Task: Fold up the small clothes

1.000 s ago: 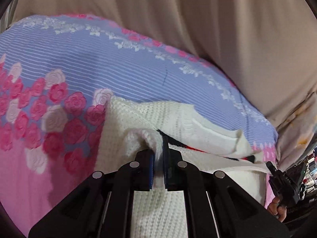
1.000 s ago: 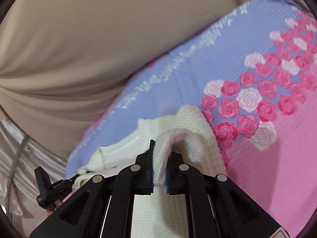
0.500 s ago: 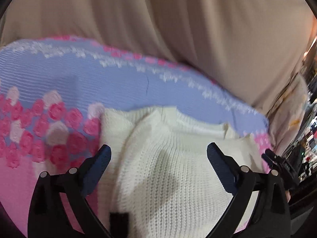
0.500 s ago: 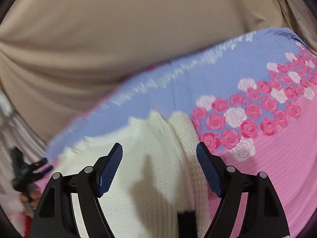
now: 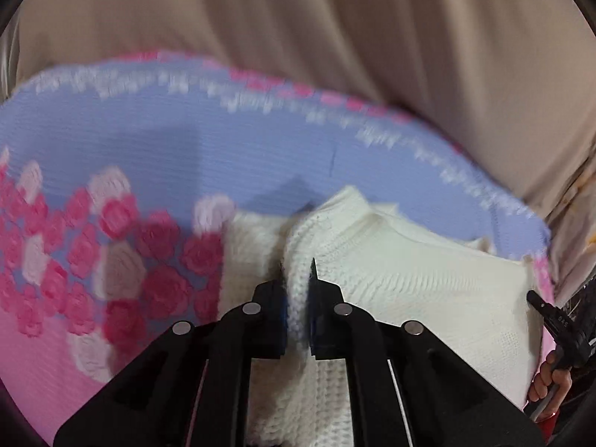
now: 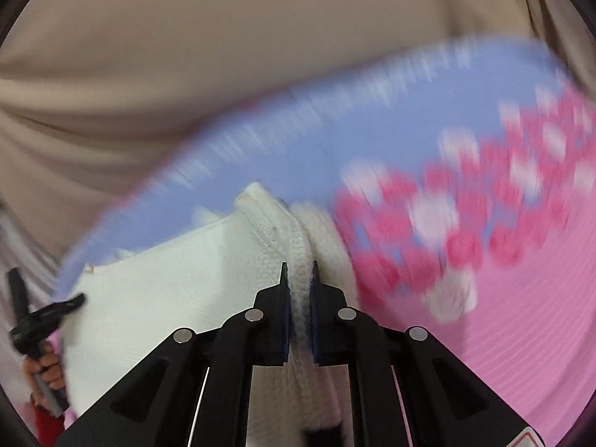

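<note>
A small cream knitted sweater (image 5: 417,283) lies on a bedsheet with a blue band, pink roses and a pink field (image 5: 149,156). My left gripper (image 5: 297,290) is shut on a raised ridge of the knit at the sweater's left edge. In the right wrist view the same sweater (image 6: 178,287) spreads to the left, and my right gripper (image 6: 299,283) is shut on a bunched fold at its right edge. Each pinched fold stands up between the blue pads. Both views are blurred by motion.
A beige curtain (image 5: 372,37) hangs behind the bed. The opposite hand-held gripper and the person's hand show at the frame edges: hand (image 5: 551,383), hand (image 6: 44,368). The rose-patterned sheet (image 6: 521,298) stretches to the outer sides.
Half a second ago both grippers stood open over the flat sweater. Now each has shut again on a fold at its own edge of the knit.
</note>
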Motion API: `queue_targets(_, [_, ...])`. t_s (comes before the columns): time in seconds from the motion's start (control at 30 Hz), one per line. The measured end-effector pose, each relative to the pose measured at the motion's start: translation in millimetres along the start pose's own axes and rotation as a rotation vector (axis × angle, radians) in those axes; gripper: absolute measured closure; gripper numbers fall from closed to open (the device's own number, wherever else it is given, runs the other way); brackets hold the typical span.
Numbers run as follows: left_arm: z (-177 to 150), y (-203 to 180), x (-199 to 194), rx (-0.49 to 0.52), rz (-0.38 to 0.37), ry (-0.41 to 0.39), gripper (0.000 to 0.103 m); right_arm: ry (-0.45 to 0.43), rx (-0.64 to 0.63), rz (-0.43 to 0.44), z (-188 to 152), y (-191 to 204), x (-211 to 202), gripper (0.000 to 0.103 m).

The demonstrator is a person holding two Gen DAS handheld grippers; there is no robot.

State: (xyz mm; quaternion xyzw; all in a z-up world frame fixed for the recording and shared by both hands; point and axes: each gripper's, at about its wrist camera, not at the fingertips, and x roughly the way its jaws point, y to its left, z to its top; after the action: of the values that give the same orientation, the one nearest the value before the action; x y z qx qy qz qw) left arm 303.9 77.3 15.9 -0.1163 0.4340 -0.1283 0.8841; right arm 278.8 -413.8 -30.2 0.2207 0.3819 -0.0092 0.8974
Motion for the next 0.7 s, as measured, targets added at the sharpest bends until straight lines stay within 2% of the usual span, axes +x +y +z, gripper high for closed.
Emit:
queue_targets(0.03, [-3, -1, 1, 0.009, 0.001, -0.024, 0.096, -0.020, 0.003, 0.007, 0, 0, -6, 0.095])
queue_targets(0.13, [-2, -6, -11, 0.011, 0.004, -0.032, 0.093, -0.088, 0.011, -0.018, 0, 8, -34, 0.091])
queue_targets(0.2, [-5, -12, -37, 0.007, 0.017, -0.062, 0.092, -0.142, -0.043, -0.065, -7, 26, -56, 0.087])
queue_targets(0.23, [-10, -19, -56, 0.022, 0.019, -0.099, 0.093, -0.164, -0.110, -0.054, -17, 46, -68, 0.087])
queue_targets(0.27, [-14, -25, -72, 0.044, 0.019, -0.130, 0.090, -0.159, -0.176, -0.007, -30, 69, -75, 0.087])
queue_targets(0.3, [-24, -41, -92, 0.091, 0.013, -0.165, 0.083, -0.143, -0.209, 0.024, -39, 82, -77, 0.087])
queue_targets(0.37, [-47, -70, -114, 0.154, -0.043, -0.186, 0.070, -0.053, -0.316, 0.147, -76, 130, -71, 0.087])
queue_targets(0.4, [-62, -85, -117, 0.175, -0.094, -0.169, 0.068, 0.003, -0.360, 0.207, -95, 151, -63, 0.087])
queue_targets(0.47, [-81, -103, -107, 0.208, -0.134, -0.094, 0.067, 0.126, -0.443, 0.313, -139, 191, -44, 0.088])
queue_targets(0.5, [-92, -107, -96, 0.211, -0.141, -0.040, 0.067, 0.161, -0.478, 0.330, -155, 202, -38, 0.094])
queue_targets(0.57, [-104, -98, -81, 0.199, -0.118, 0.019, 0.069, 0.181, -0.525, 0.277, -175, 203, -31, 0.095])
queue_targets(0.6, [-110, -85, -75, 0.192, -0.076, 0.041, 0.069, 0.178, -0.512, 0.249, -174, 192, -31, 0.096])
queue_targets(0.63, [-116, -70, -73, 0.181, -0.038, 0.053, 0.070, 0.172, -0.462, 0.216, -168, 169, -35, 0.101])
queue_targets(0.67, [-120, -57, -73, 0.167, -0.015, 0.060, 0.071, 0.164, -0.407, 0.189, -160, 145, -40, 0.101])
queue_targets(0.7, [-125, -33, -76, 0.131, -0.001, 0.068, 0.085, 0.147, -0.351, 0.151, -154, 117, -48, 0.102])
